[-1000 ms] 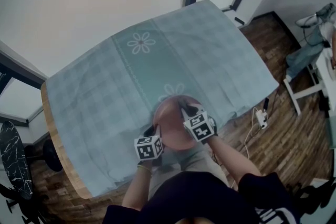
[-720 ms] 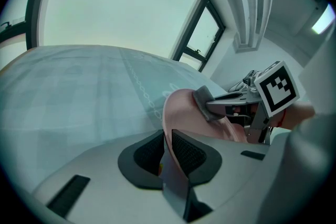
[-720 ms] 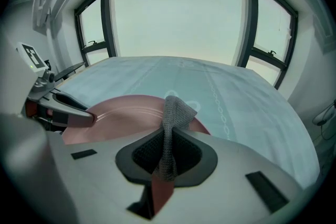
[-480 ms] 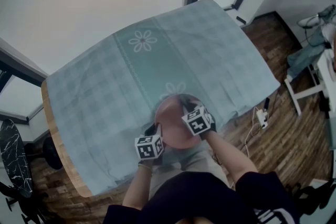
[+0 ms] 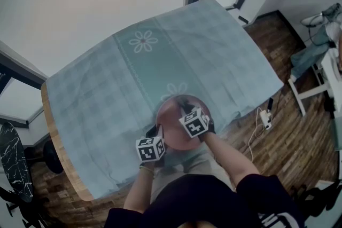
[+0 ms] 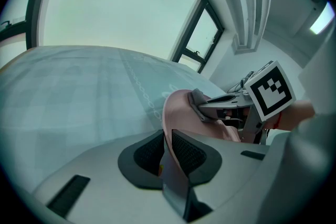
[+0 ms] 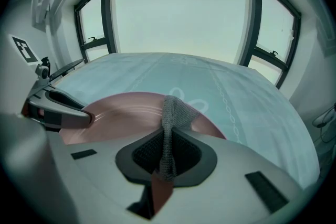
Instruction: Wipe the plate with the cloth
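The plate [image 5: 170,116], pink and round, sits at the near edge of the table, over the teal tablecloth [image 5: 160,56]. Whether the plate rests on the tablecloth or is lifted clear of it cannot be told. The left gripper [image 6: 168,150] stands at the plate's near-left rim, its jaws drawn close together with the rim clamped between the pads, so the plate is steadied from that side. The right gripper [image 7: 167,152] is over the plate's near-right part, jaws pinched on the grey knitted cloth [image 7: 173,112]; a fold of cloth stands out past the pads and lies against the plate's face. In my judgement wiping is under way. To do it well, the cloth fold, not the hard jaw tips, should bear on the plate. The strokes should sweep round the face and out to the rim, and the left grip should hold firm so the plate neither turns nor slips. Pressure should be moderate, since the plate is held at one point only. Room is generous beyond the plate's far side, where the tablecloth lies open. On the plate's near side the table edge and the person's body are close, leaving little margin. The two grippers are near each other across the plate, so strokes toward the left rim risk contact. A cable [image 5: 260,124] lies on the floor well to the plate's right, out of the way.
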`<state>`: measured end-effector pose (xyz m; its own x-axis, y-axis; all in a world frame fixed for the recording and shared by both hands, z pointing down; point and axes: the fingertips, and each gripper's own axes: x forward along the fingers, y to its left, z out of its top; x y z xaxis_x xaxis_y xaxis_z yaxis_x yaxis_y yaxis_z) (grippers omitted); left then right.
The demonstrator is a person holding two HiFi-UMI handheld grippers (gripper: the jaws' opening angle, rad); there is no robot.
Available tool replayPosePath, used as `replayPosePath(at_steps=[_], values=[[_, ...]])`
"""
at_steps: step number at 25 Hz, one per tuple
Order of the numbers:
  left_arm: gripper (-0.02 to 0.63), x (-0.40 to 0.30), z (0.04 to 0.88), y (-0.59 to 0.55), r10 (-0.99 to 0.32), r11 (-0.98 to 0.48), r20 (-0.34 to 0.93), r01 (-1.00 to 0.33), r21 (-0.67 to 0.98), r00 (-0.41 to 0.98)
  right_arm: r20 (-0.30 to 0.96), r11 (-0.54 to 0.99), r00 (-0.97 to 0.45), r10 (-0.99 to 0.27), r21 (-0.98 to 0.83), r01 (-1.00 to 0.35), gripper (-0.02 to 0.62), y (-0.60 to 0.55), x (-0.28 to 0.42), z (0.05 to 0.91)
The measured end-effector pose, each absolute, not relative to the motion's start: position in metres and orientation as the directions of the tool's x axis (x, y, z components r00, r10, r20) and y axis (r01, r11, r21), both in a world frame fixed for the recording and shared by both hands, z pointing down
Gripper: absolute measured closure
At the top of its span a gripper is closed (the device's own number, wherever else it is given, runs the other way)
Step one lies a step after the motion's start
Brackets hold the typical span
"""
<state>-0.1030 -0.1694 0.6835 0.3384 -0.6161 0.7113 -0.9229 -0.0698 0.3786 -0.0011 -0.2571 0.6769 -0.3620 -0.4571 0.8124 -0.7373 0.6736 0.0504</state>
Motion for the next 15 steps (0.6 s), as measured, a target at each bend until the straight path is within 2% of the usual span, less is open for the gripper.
replayPosePath(at_steps=[15], values=[[0.548, -0.103, 0.684, -0.17, -0.613, -0.07, 0.711, -0.921, 0.383, 0.343, 0.808, 0.746, -0.434, -0.398, 0.011, -0.665, 0.561, -0.229, -0.03, 0.677]])
